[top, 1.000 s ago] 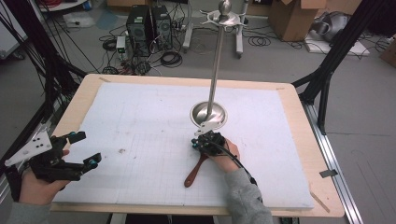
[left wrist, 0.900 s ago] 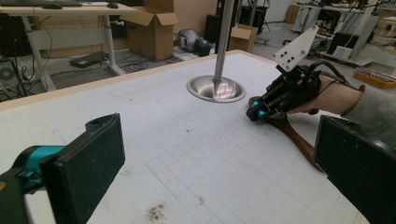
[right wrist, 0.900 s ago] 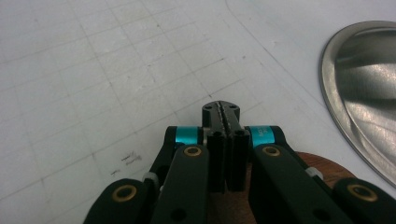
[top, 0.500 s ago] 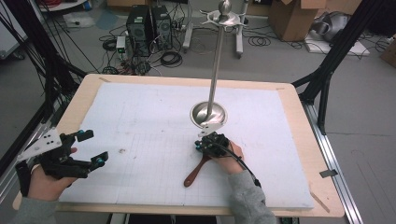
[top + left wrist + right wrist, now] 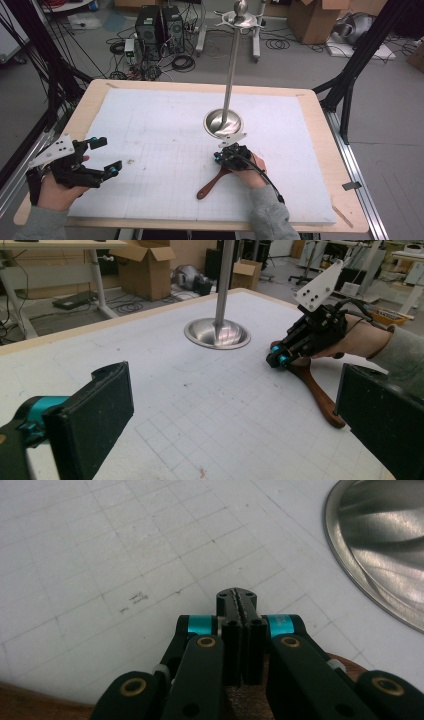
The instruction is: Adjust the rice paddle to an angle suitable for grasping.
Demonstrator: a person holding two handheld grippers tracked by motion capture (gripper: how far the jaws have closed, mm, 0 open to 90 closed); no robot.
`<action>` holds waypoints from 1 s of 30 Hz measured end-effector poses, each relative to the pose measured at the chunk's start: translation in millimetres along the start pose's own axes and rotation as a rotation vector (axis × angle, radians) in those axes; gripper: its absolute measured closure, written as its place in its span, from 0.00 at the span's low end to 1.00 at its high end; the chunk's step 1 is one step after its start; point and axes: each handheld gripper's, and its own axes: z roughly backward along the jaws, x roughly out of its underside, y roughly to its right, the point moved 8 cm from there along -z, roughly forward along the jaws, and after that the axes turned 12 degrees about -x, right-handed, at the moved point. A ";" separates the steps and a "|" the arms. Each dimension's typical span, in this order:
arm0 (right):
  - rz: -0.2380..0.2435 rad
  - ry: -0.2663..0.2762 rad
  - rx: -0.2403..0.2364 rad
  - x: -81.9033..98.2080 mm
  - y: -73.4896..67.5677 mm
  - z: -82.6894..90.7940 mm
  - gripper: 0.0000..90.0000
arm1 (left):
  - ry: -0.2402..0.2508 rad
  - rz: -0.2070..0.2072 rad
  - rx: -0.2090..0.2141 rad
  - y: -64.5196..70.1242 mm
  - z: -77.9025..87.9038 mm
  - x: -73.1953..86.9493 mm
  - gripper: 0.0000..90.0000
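1. Both tongs are sitting over the white gridded mat (image 5: 165, 125): the left gripper (image 5: 102, 159) is hovering released, jaws spread wide, near the mat's left edge.
2. Right gripper (image 5: 226, 154) is resting clenched, jaws pressed together with nothing visible between them, above a wooden paddle (image 5: 212, 184).
3. Just beyond it, a steel stand (image 5: 223, 121) is rising from its round base.
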 end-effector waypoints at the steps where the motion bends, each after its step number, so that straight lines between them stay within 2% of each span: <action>1: 0.000 0.000 0.000 0.0 0.0 0.0 0.99 | 0.000 -0.001 0.001 0.0 -0.5 -0.2 0.03; 21: -0.046 -0.016 0.021 20.2 -1.0 21.0 0.99 | -0.005 -0.009 0.064 11.8 -24.9 -5.6 0.03; 30: -0.064 -0.017 0.014 28.1 -2.9 28.5 0.99 | 0.022 0.008 0.069 7.4 -25.1 -13.5 0.03</action>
